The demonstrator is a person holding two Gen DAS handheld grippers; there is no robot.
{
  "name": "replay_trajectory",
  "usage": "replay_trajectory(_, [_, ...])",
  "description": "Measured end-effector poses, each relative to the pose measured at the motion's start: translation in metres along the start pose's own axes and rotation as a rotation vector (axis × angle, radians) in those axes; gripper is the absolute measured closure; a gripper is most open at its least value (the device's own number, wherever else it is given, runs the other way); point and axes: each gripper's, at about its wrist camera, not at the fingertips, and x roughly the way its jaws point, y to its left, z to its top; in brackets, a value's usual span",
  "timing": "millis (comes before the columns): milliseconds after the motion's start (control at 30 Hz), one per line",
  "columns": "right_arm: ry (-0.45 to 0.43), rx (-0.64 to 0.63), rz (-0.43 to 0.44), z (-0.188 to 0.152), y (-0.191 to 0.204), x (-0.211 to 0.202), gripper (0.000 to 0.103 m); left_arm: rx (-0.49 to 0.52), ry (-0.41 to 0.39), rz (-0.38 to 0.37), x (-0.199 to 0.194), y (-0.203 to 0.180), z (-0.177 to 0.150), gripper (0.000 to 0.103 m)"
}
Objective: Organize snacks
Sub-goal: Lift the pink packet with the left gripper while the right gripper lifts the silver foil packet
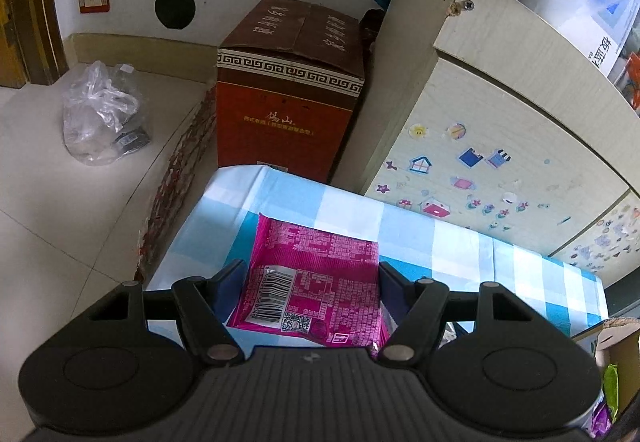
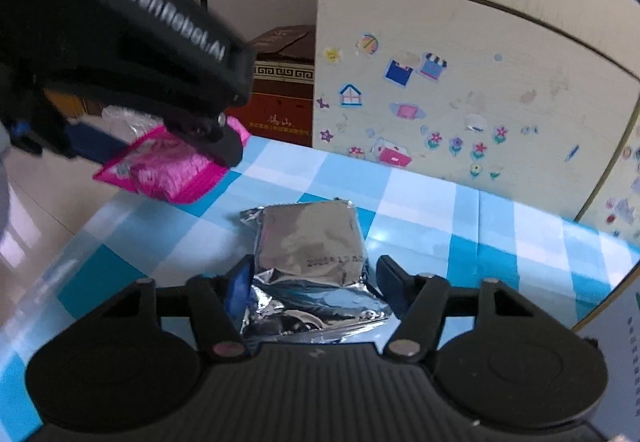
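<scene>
One silver foil snack packet (image 2: 316, 266) sits pinched in the right tool (image 2: 310, 274); the left tool (image 1: 310, 282) pinches one pink snack packet (image 1: 316, 274) above the checked counter (image 2: 460, 210).

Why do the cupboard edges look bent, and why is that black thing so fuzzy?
Left wrist view: sharp, but the wide lens bows the stickered cupboard. Right wrist view: the same bowing; the left tongs sit close and blurred, while the silver packet catches glare.
</scene>
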Motion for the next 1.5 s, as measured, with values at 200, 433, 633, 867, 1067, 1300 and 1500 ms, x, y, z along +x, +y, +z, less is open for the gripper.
replay_trajectory(200, [0.040, 0.060, 0.033, -0.005, -0.002, -0.022, 0.044, 0.002, -0.014, -0.017, -0.013, 0.000, -0.004, 0.028])
replay_trajectory(433, [0.053, 0.076, 0.019, -0.013, -0.004, -0.069, 0.044, 0.006, -0.045, -0.064, -0.044, -0.004, -0.012, 0.028])
replay_trajectory(633, [0.060, 0.094, 0.000, -0.022, -0.010, -0.109, 0.044, 0.003, -0.063, -0.092, -0.068, -0.003, -0.028, 0.028])
replay_trajectory(867, [0.013, 0.133, -0.007, -0.021, -0.016, -0.154, 0.044, -0.027, -0.071, -0.109, -0.089, 0.008, -0.041, 0.028])
replay_trajectory(1067, [-0.044, 0.136, 0.008, -0.022, -0.015, -0.190, 0.043, -0.003, -0.096, -0.100, -0.104, 0.010, -0.053, 0.028])
replay_trajectory(1300, [-0.077, 0.148, 0.029, -0.028, -0.016, -0.209, 0.043, 0.029, -0.084, -0.085, -0.110, 0.006, -0.072, 0.028])
replay_trajectory(1500, [-0.074, 0.158, 0.022, -0.030, -0.023, -0.209, 0.043, 0.055, -0.086, -0.076, -0.111, 0.000, -0.079, 0.028])
